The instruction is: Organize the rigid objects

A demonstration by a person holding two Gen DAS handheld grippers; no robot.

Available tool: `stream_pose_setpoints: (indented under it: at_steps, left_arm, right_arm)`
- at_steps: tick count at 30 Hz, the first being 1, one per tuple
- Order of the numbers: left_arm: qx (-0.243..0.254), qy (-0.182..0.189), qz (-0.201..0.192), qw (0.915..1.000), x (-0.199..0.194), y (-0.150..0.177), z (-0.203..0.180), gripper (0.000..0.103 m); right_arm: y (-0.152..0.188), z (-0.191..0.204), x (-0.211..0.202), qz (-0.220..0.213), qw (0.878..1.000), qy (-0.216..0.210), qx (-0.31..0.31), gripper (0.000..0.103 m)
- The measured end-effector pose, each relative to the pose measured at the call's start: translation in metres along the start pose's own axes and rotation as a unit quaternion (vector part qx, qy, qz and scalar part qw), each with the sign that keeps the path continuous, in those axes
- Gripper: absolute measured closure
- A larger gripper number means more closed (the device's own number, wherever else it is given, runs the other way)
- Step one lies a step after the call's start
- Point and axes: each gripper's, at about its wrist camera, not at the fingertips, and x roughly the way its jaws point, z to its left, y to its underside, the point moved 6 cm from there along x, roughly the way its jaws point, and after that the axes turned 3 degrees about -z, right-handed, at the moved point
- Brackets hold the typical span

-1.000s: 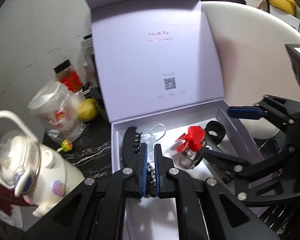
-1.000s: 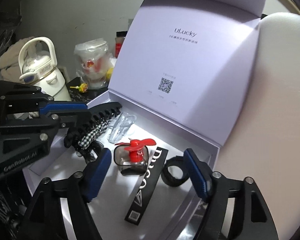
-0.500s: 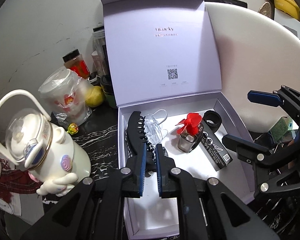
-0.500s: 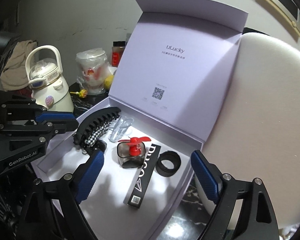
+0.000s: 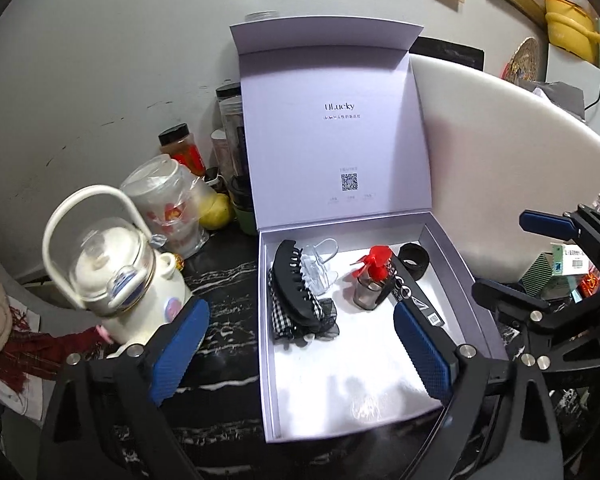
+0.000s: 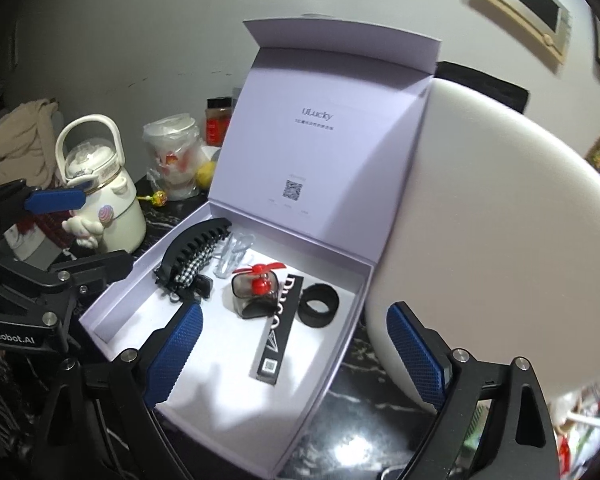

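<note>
An open lilac box (image 5: 266, 360) lies on the black marble counter with its lid upright. Inside rest a black claw clip with a checked bow (image 5: 296, 284), a clear clip (image 5: 320, 268), a small red fan (image 5: 374, 276), a slim black carton (image 5: 416, 300) and a black ring (image 5: 414, 260). My left gripper (image 5: 300, 342) hovers over the box's near half, its jaws opening wide with nothing between them. My right gripper (image 6: 296, 346) hangs above the box's near right corner (image 6: 324, 380), its jaws also opening and holding nothing. The fan (image 6: 260, 284) and carton (image 6: 280, 332) lie just beyond it.
Left of the box stand a white kettle with a loop handle (image 5: 120, 276), a plastic-wrapped cup (image 5: 168, 208), a yellow fruit (image 5: 218, 212) and jars against the wall. A large white rounded panel (image 5: 500, 160) rises right behind the box. Small packets clutter the far right.
Both grippers have drawn back and up from the box. The left jaws, shut at the checked clip before, now stand wide apart and the clip lies in the box. The right jaws widened a little.
</note>
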Motion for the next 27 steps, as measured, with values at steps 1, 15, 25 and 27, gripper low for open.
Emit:
stream_pose_setpoints:
  at_steps: [1,15,25,27]
  left_arm:
    - [-0.001,0.0,-0.001,1.0,-0.004,0.001,0.0,0.008]
    - [-0.015,-0.012,-0.007,0.9998,-0.043,0.02,0.0,0.007]
    - [-0.016,-0.03,-0.013,0.9994,-0.065,0.036,-0.005,0.007]
    - [-0.018,-0.027,-0.011,0.9994,-0.068,0.04,-0.006,0.007]
  right_arm:
    - [0.0,0.0,-0.002,0.0,1.0,0.001,0.003,0.007]
    - [0.013,0.0,-0.055,-0.022,0.999,0.029,0.02,0.002]
    - [0.023,0.0,-0.083,-0.034,0.998,0.041,0.034,0.001]
    - [0.026,0.0,-0.089,-0.035,0.998,0.045,0.037,0.001]
